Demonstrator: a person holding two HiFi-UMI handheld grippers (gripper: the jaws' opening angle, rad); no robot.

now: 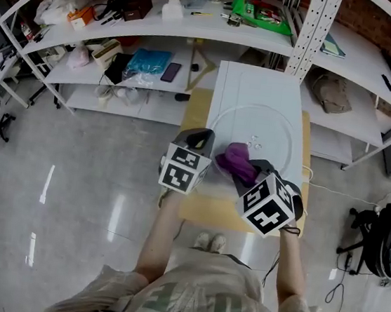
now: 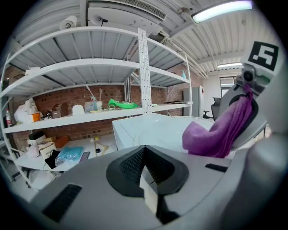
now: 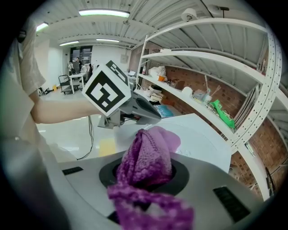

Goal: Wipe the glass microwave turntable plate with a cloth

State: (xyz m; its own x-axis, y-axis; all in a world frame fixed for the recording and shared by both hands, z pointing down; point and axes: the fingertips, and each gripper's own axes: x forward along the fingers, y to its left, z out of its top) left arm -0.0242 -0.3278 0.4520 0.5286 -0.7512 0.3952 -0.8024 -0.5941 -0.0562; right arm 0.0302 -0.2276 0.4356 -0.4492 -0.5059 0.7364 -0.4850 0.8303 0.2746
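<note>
1. The right gripper (image 1: 240, 180) is clamped shut on a bunched purple cloth (image 1: 236, 159).
2. The left gripper (image 1: 200, 141) holds nothing. Its jaws are pressed together just beside the cloth.
3. The cloth sticks forward out of the right gripper, over the near edge of the glass plate (image 1: 287, 131). I cannot tell whether they touch.
4. The plate lies flat on the white worktop (image 1: 260, 89).
5. Beyond, a shelf (image 1: 197, 29) carries boxes and bags.

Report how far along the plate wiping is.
Done: the purple cloth is picked up, clamped in the right tool. In hand: the cloth sits at the near edge of the glass plate on the white table; the left tool is shut and empty beside it. Left: wiping across the plate; no wiped area is discernible.
</note>
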